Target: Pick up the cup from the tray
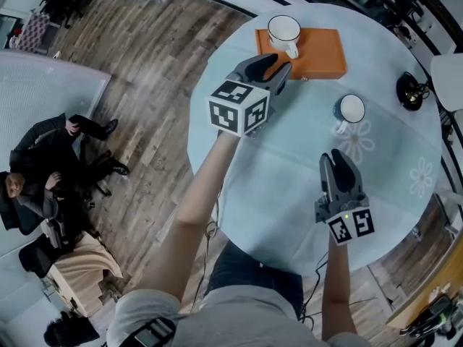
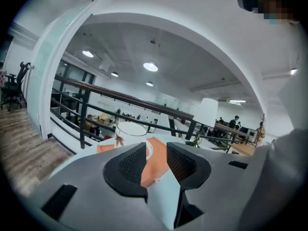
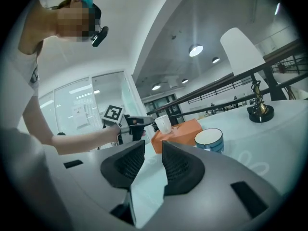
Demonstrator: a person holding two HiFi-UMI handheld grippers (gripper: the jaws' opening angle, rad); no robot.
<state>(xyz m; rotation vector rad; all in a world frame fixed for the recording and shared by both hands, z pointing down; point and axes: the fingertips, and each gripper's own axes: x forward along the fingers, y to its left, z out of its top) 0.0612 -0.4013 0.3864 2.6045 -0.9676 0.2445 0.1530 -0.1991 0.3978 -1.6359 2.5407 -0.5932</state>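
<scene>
A white cup (image 1: 283, 32) stands upright on the left end of an orange tray (image 1: 322, 55) at the far side of the round table. My left gripper (image 1: 279, 69) is just short of the cup, at the tray's near left corner, jaws open and nothing between them. In the left gripper view the cup (image 2: 130, 131) and tray (image 2: 158, 166) show just beyond the open gripper (image 2: 156, 160), the left jaw partly covering the cup. My right gripper (image 1: 338, 157) hovers open over the table's near right part. The right gripper view shows the cup (image 3: 162, 123), tray (image 3: 177, 130) and left gripper (image 3: 131, 124).
A blue cup with a white inside (image 1: 350, 110) stands on the pale tablecloth (image 1: 289, 179) between the tray and my right gripper, also visible in the right gripper view as the blue cup (image 3: 209, 140). A black ornament (image 1: 410, 91) sits at the table's right edge. A seated person (image 1: 43, 165) is off left.
</scene>
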